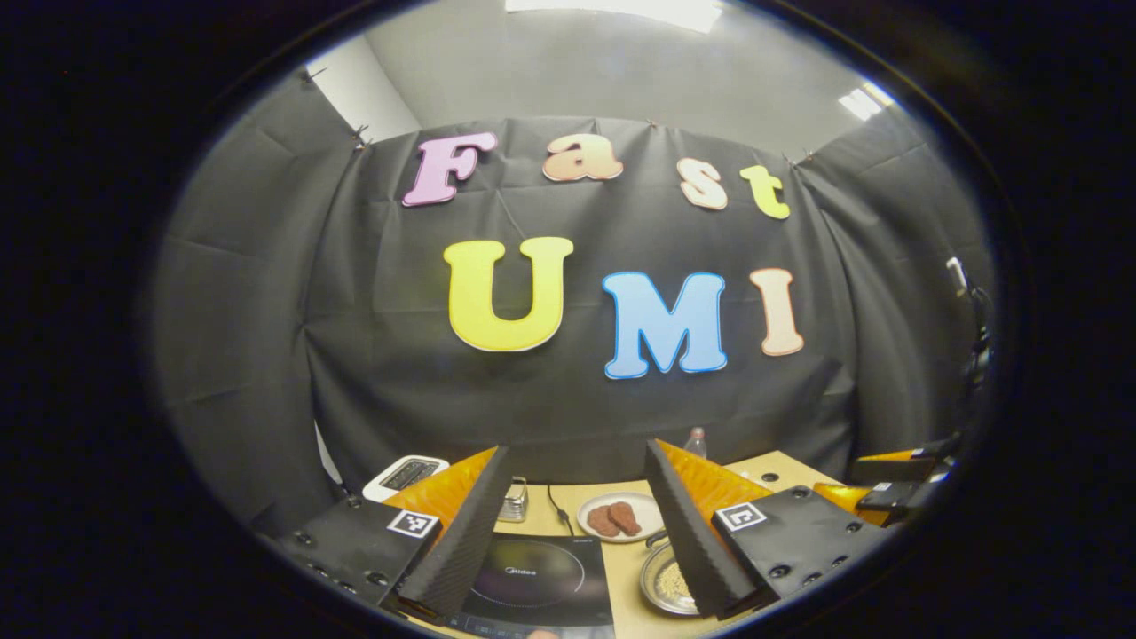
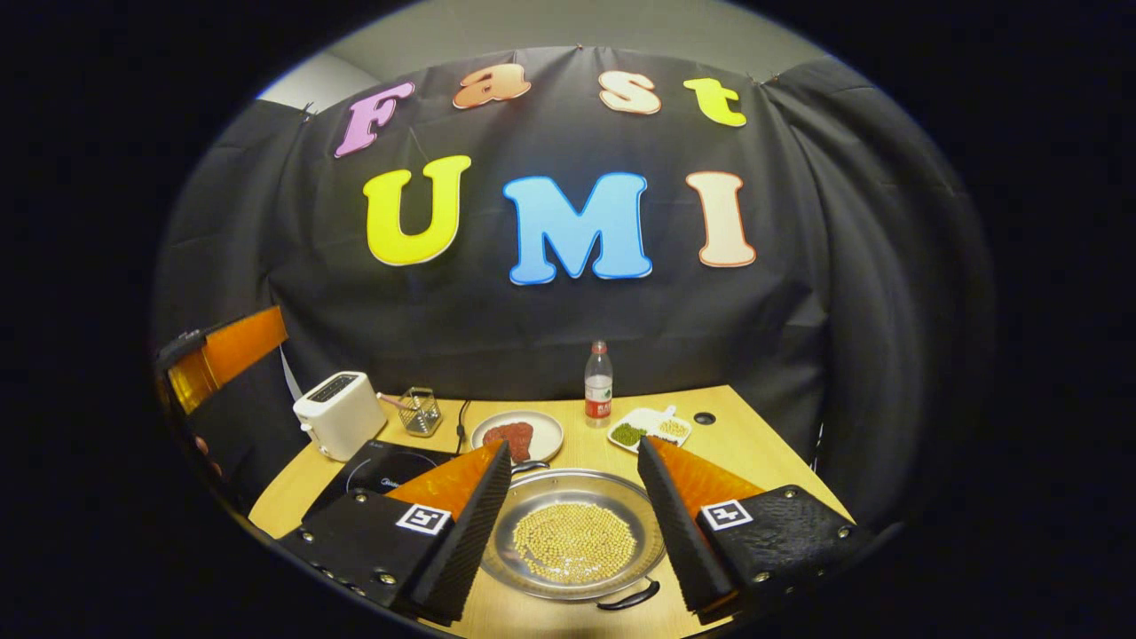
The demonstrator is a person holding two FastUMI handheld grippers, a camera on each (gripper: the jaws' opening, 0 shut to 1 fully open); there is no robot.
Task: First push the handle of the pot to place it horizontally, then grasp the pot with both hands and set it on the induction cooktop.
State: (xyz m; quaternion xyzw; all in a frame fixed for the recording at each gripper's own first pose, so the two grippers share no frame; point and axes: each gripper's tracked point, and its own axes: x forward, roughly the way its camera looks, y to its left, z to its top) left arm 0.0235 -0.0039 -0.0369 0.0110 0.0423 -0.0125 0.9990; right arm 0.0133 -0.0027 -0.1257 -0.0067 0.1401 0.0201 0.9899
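Note:
A shallow steel pot (image 2: pixel 572 537) holding yellow beans sits on the wooden table (image 2: pixel 763 461) in the right gripper view. One dark handle (image 2: pixel 630 596) points toward me and the other (image 2: pixel 530 465) points away. My right gripper (image 2: pixel 573 442) is open above it, one finger on each side of the pot. The black induction cooktop (image 2: pixel 382 470) lies left of the pot. In the left gripper view, my left gripper (image 1: pixel 575 445) is open over the cooktop (image 1: pixel 532 577), with the pot's rim (image 1: pixel 661 581) beside its right finger.
A white toaster (image 2: pixel 340 413), a wire basket (image 2: pixel 420 410), a plate of meat (image 2: pixel 516 435), a bottle (image 2: pixel 598 383) and a white dish of beans (image 2: pixel 650 429) line the table's back. The left gripper (image 2: pixel 209 364) hovers at the far left.

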